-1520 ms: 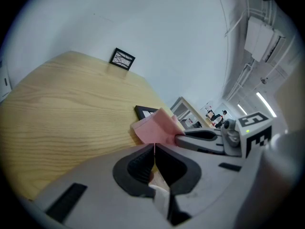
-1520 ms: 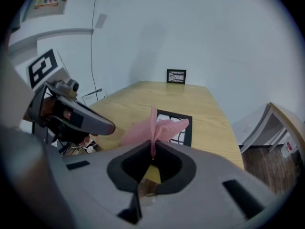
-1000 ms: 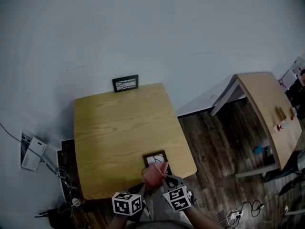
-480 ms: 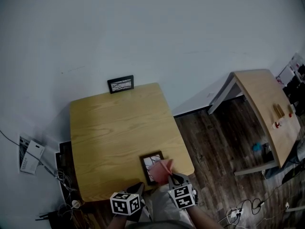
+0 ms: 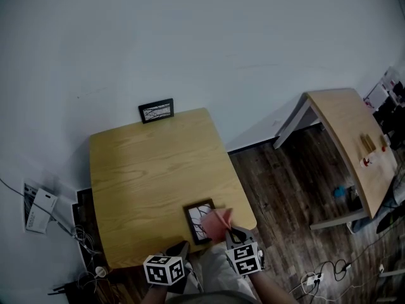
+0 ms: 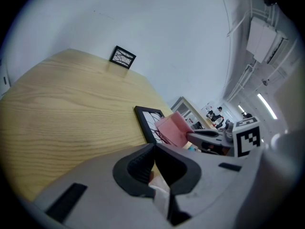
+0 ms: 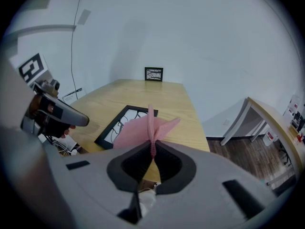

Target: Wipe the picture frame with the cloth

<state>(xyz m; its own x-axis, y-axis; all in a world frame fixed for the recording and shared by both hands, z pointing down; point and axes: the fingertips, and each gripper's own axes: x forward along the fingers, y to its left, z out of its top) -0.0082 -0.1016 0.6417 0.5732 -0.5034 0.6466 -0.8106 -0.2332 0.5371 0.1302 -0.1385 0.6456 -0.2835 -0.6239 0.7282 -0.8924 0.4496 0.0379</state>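
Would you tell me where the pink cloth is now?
Head view, bottom centre: the pink cloth is pinched in the right gripper, over the right side of the picture frame near the front edge of the table.

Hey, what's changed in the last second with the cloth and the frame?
The right gripper, shut on the pink cloth, has dragged it rightward across the flat picture frame, uncovering more glass. The left gripper stayed shut and empty by the table edge; the frame has not moved.
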